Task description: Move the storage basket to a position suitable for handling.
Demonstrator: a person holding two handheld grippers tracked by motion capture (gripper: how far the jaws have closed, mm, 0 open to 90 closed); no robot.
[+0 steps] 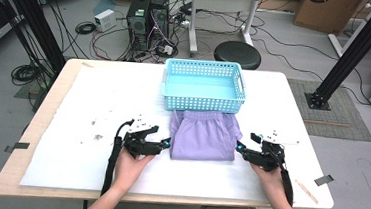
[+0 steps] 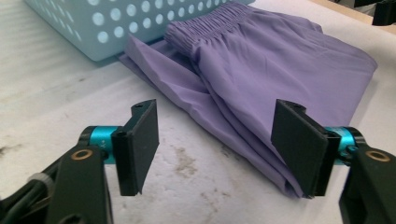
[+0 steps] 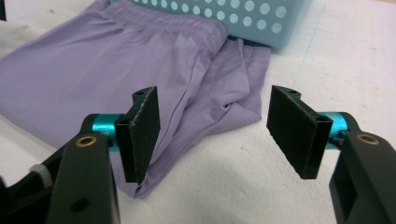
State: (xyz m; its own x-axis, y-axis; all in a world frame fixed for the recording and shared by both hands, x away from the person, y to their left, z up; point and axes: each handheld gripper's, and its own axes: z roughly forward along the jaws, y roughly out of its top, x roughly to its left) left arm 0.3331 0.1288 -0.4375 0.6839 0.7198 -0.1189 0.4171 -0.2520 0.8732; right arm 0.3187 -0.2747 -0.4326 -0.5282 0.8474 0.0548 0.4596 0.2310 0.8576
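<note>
High view shows the folded purple shorts [image 1: 202,136] lying flat on the bench [image 1: 98,102], waistband touching the near wall of the blue basket [image 1: 204,86]. Left tongs [image 1: 166,143] and right tongs [image 1: 240,148] sit just beside the garment's two side edges, both wide open with nothing held. Judgement: each tongs should slide low under the folded edge and pinch all layers together, or the fold will slip apart on lifting. Obstruction: the basket's near wall stands directly ahead, so the bundle must rise above its rim. The basket interior looks empty.
</note>
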